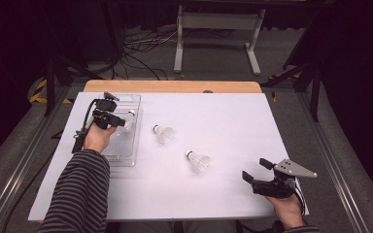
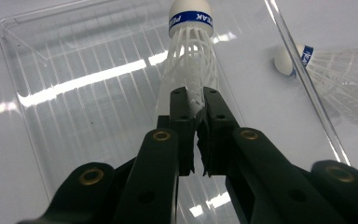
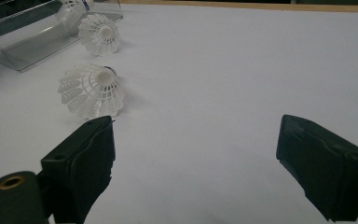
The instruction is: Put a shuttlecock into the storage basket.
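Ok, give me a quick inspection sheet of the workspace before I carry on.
Surface: white sheet over a wooden table, flat.
Job's things: clear tray at left; one shuttlecock held over it; two shuttlecocks lying on the sheet.
Clutter: nothing seen.
Grippers: left gripper shut on the shuttlecock's skirt; right gripper open, holding nothing.
Cables: one trails from the left gripper; more on the floor behind.
Surroundings: dark room, grey stand beyond.

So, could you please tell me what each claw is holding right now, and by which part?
The left claw is shut on a shuttlecock, pinching the rim of its white plastic skirt over the clear tray. The right claw stands open and holds nothing.
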A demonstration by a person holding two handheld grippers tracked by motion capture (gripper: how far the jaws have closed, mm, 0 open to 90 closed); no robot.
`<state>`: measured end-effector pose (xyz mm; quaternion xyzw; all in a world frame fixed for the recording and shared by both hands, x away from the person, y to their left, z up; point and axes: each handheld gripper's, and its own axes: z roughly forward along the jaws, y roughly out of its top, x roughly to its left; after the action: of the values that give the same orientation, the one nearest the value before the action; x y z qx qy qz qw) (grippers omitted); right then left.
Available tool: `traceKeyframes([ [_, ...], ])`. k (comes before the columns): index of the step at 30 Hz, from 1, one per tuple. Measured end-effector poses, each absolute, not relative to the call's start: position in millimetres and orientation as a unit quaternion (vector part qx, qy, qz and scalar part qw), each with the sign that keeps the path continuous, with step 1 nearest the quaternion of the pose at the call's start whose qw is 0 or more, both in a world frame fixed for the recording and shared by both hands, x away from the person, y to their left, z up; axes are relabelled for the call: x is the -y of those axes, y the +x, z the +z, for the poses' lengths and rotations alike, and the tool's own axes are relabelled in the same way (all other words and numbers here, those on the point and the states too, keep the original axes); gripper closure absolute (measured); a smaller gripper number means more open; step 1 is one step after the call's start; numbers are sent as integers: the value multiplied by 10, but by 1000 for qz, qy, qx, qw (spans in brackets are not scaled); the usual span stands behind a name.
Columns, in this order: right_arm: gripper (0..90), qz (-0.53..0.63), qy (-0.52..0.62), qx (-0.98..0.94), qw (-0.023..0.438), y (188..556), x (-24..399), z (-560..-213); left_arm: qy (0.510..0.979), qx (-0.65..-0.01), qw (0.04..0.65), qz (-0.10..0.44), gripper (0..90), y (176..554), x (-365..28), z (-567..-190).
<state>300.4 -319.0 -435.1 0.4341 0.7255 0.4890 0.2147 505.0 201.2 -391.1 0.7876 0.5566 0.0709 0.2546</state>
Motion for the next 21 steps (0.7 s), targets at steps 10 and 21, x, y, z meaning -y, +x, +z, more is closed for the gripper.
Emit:
traceKeyframes([
  [10,125,488,433,-726,215,3006,3190,-4352,790,-556,247,81,813,5075,-1978,-3947],
  [21,125,488,432,-727,216,3005,3188,-4351,791,-552,250,83,558,5035,-1970,-3914],
])
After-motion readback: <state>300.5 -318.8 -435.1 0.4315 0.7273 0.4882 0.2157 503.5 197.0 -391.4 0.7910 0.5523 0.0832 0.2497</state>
